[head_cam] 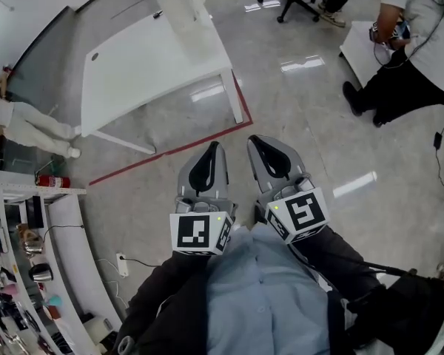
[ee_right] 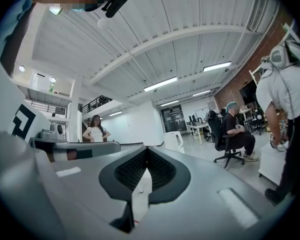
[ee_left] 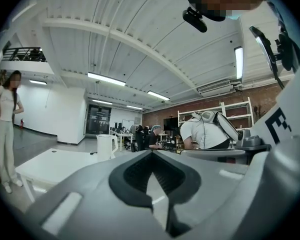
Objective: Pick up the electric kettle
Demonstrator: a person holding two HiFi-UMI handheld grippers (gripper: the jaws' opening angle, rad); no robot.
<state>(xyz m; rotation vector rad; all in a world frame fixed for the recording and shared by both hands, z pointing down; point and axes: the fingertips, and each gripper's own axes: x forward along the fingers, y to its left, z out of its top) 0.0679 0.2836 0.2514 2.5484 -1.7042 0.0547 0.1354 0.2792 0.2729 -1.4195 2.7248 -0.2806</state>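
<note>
I had both grippers held level in front of me over the grey floor, well short of the white table [head_cam: 144,65]. The left gripper [head_cam: 216,146] had its jaws drawn together at the tips with nothing between them, and the right gripper [head_cam: 254,140] was closed the same way, also empty. The electric kettle [head_cam: 179,2], white with a handle on its side, stood upright on the far corner of the table, well apart from both grippers. A red tape line [head_cam: 166,154] ran on the floor between the table and me. One person [head_cam: 26,124] stood to the left of the table; another [head_cam: 414,43] stood off to the right.
</note>
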